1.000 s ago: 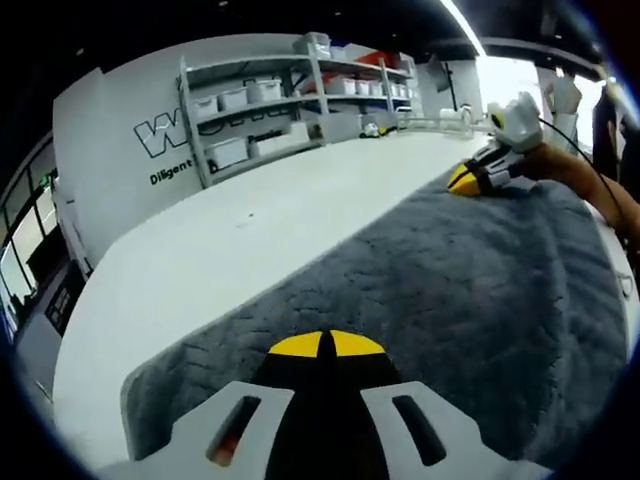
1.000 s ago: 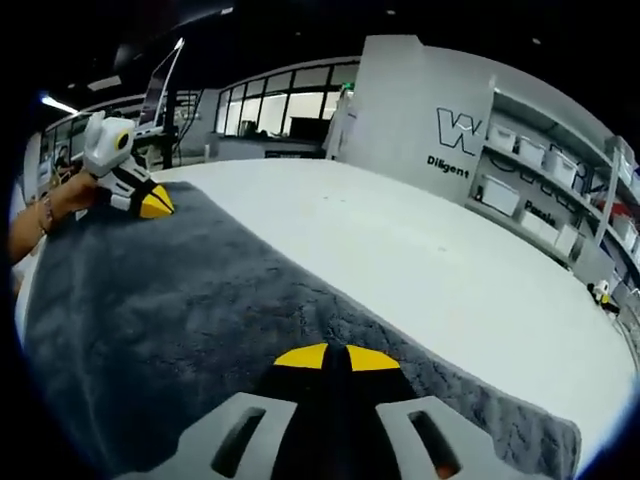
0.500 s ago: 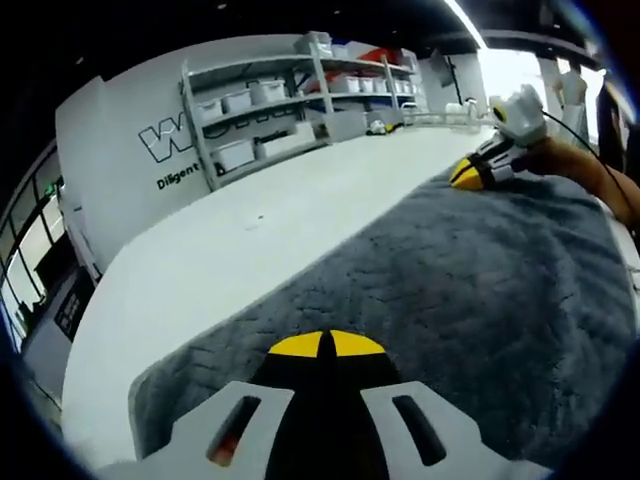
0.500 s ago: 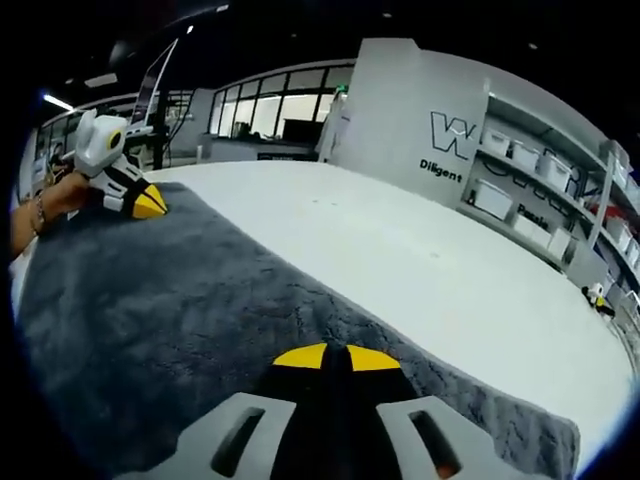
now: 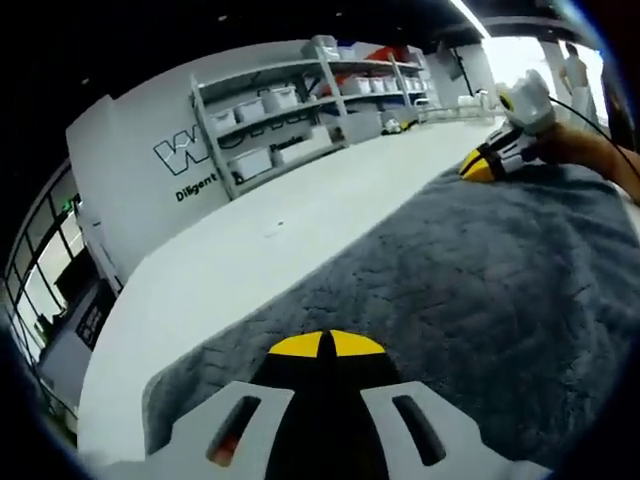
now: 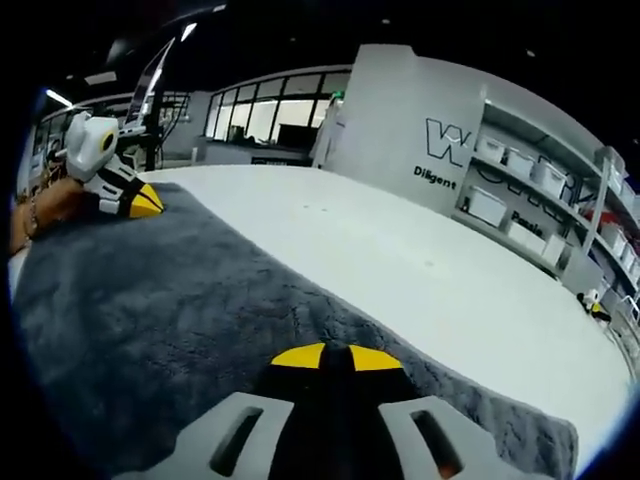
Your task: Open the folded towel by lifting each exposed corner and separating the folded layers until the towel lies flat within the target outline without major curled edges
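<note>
A dark grey towel [image 5: 470, 290] lies spread on the white table [image 5: 260, 240]. My left gripper [image 5: 326, 345] is shut, its yellow tips pressed together on the towel near one far-edge corner. My right gripper [image 6: 338, 356] is also shut, tips together on the towel [image 6: 150, 300] near the other corner. Whether fabric is pinched between either pair of jaws is hidden. In the left gripper view the right gripper [image 5: 480, 165] rests on the towel far off, held by a hand. In the right gripper view the left gripper [image 6: 135, 205] sits on the towel's far end.
The white table [image 6: 420, 270] stretches beyond the towel's edge. Shelves with white bins [image 5: 290, 110] stand against a wall behind the table. A person's forearm [image 5: 590, 150] reaches in from the right of the left gripper view.
Both views have shifted slightly as the hands moved; the other gripper appears a little farther along the towel. The towel stays spread and both grippers stay shut.
</note>
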`<move>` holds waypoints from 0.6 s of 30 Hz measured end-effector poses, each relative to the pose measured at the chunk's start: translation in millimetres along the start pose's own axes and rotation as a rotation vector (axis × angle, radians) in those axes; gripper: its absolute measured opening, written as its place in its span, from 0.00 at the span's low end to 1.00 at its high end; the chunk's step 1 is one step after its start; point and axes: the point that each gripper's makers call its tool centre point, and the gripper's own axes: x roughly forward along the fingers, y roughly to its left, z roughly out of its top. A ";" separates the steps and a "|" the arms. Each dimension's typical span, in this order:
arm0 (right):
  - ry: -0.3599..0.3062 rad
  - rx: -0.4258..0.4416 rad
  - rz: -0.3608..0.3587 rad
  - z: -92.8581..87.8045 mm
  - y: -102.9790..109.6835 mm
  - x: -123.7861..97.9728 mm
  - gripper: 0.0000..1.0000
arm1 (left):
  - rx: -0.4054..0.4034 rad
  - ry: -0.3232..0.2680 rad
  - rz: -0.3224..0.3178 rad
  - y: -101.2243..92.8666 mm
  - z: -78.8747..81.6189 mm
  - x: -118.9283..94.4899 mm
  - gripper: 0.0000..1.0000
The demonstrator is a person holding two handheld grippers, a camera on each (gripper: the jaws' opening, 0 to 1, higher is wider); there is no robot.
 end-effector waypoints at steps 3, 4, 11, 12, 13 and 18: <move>-0.007 0.008 -0.006 0.5 -0.8 1.5 0.04 | -0.008 -0.001 0.008 3.2 0.0 1.8 0.01; -0.008 0.009 -0.007 0.7 -0.9 2.0 0.04 | -0.012 -0.002 0.009 3.9 0.0 2.2 0.01; -0.008 0.017 -0.022 1.7 -3.6 3.0 0.08 | -0.017 -0.007 0.014 4.4 0.4 2.5 0.01; -0.006 0.021 -0.029 1.7 -4.9 2.4 0.10 | -0.015 -0.007 0.014 4.2 0.7 2.4 0.01; -0.005 0.025 -0.036 1.7 -6.2 1.9 0.12 | -0.012 -0.008 0.015 4.0 0.9 2.2 0.01; 0.007 0.057 -0.058 0.6 -11.4 -6.4 0.29 | -0.026 -0.063 -0.016 -1.4 11.9 -4.2 0.11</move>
